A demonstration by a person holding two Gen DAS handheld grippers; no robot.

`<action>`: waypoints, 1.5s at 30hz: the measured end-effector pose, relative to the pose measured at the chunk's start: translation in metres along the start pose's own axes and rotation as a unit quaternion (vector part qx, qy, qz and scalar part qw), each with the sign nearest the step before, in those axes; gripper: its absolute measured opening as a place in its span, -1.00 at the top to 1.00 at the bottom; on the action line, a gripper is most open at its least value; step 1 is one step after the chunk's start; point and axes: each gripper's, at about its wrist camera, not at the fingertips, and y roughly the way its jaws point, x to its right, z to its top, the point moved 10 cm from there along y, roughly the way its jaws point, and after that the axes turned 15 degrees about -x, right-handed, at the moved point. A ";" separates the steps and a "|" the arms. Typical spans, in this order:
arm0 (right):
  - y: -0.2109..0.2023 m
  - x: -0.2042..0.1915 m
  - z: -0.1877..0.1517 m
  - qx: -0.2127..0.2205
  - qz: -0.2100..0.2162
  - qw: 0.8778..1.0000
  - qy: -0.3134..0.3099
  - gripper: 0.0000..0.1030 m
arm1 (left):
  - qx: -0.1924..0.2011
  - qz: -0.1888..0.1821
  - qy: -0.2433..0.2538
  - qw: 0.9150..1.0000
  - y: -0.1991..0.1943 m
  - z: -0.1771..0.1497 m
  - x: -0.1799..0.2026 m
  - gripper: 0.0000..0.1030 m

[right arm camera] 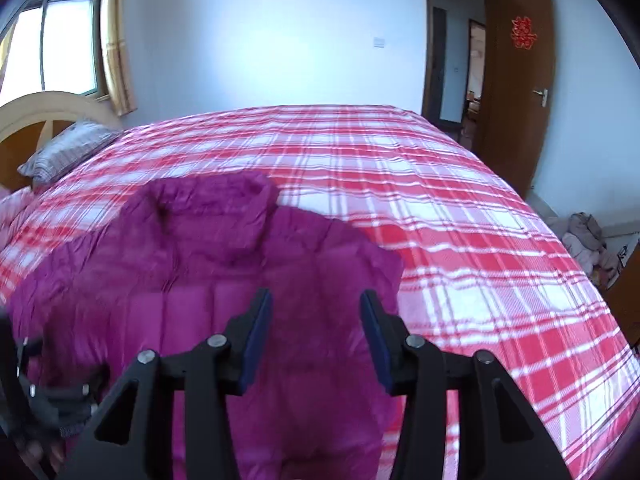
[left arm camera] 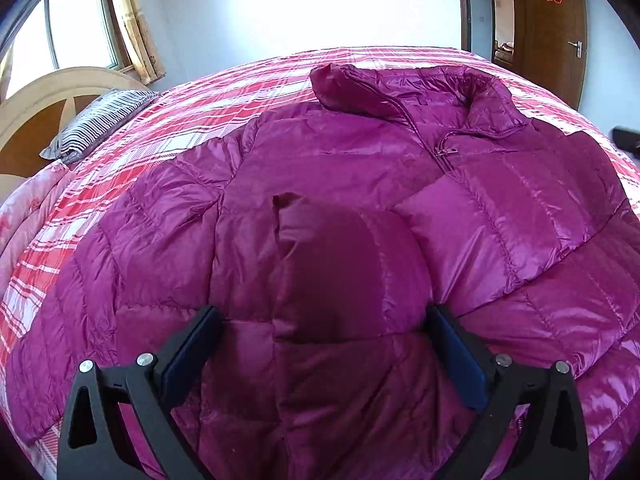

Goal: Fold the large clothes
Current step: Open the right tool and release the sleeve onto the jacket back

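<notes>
A magenta quilted down jacket (left arm camera: 360,168) lies front-up on the bed, with its collar (left arm camera: 400,88) at the far side. One sleeve (left arm camera: 344,264) is folded across the chest. It lies between the wide-apart fingers of my left gripper (left arm camera: 324,312), which is open with a gap beside the left pad. In the right wrist view the jacket (right arm camera: 200,264) is blurred. My right gripper (right arm camera: 316,300) stands half closed at the jacket's right shoulder edge, and purple fabric fills the space between its pads. The left gripper (right arm camera: 44,392) shows dimly at the lower left.
The red and white plaid bedspread (right arm camera: 460,240) stretches far to the right of the jacket. A striped pillow (left arm camera: 100,120) and the headboard (left arm camera: 36,96) are at the left. An open brown door (right arm camera: 516,80) and a pile of clothes (right arm camera: 584,240) on the floor lie beyond the bed's right side.
</notes>
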 end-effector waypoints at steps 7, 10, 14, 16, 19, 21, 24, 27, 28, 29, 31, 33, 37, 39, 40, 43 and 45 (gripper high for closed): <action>0.086 0.008 -0.012 -0.078 -0.003 0.997 0.001 0.07 | 0.001 -0.003 -0.006 1.000 0.000 0.000 -0.001 -0.99; 0.092 0.009 -0.016 -0.080 0.008 0.997 0.005 0.07 | 0.002 0.000 -0.004 1.000 0.000 0.000 -0.001 -0.99; 0.093 0.006 -0.017 -0.089 -0.010 0.996 -0.011 0.07 | 0.003 0.003 -0.004 1.000 0.000 0.000 -0.001 -0.99; 0.087 0.002 -0.016 -0.095 -0.036 0.995 -0.024 0.07 | 0.003 0.001 -0.004 1.000 0.000 -0.001 -0.001 -0.99; 0.047 -0.015 -0.014 -0.066 -0.016 0.998 -0.012 -0.07 | 0.002 -0.001 -0.005 1.000 0.001 -0.001 -0.001 -0.99; 0.022 -0.035 -0.015 -0.049 -0.004 0.999 -0.023 -0.12 | 0.002 -0.003 -0.006 1.000 0.001 -0.001 -0.001 -0.99; 0.004 -0.074 -0.025 -0.041 0.021 0.997 -0.057 -0.15 | 0.001 -0.007 -0.007 1.000 0.001 -0.001 -0.001 -0.99; 0.017 -0.098 -0.041 -0.046 0.013 0.996 -0.079 -0.15 | -0.001 -0.015 -0.011 1.000 0.002 -0.001 -0.003 -0.99; 0.025 -0.100 -0.047 -0.054 0.012 0.995 -0.078 -0.15 | -0.003 -0.018 -0.012 1.000 0.003 -0.001 -0.003 -0.99; 0.041 -0.103 -0.056 -0.071 0.017 0.995 -0.074 -0.15 | -0.005 -0.022 -0.013 1.000 0.004 -0.001 -0.002 -0.99; 0.061 -0.106 -0.072 -0.088 0.015 0.993 -0.077 -0.16 | -0.011 -0.031 -0.015 0.999 0.006 -0.001 -0.002 -0.99; 0.061 -0.106 -0.072 -0.083 0.011 0.994 -0.076 -0.17 | -0.019 -0.053 -0.023 0.998 0.009 -0.002 -0.003 -0.99; 0.067 -0.108 -0.072 -0.082 0.004 0.993 -0.079 -0.18 | -0.021 -0.083 -0.009 0.996 -0.007 -0.010 -0.007 -0.98; 0.067 -0.107 -0.073 -0.080 0.004 0.994 -0.080 -0.19 | -0.009 -0.087 -0.008 0.996 -0.027 -0.022 -0.023 -0.98; 0.068 -0.107 -0.072 -0.079 0.003 0.994 -0.080 -0.19 | 0.008 -0.087 -0.007 0.996 -0.043 -0.028 -0.035 -0.98; 0.064 -0.107 -0.074 -0.078 -0.002 0.994 -0.082 -0.19 | 0.049 -0.045 -0.011 0.998 -0.081 -0.045 -0.088 -0.98; 0.063 -0.109 -0.075 -0.077 -0.005 0.993 -0.084 -0.19 | 0.062 0.001 -0.024 0.998 -0.095 -0.060 -0.141 -0.98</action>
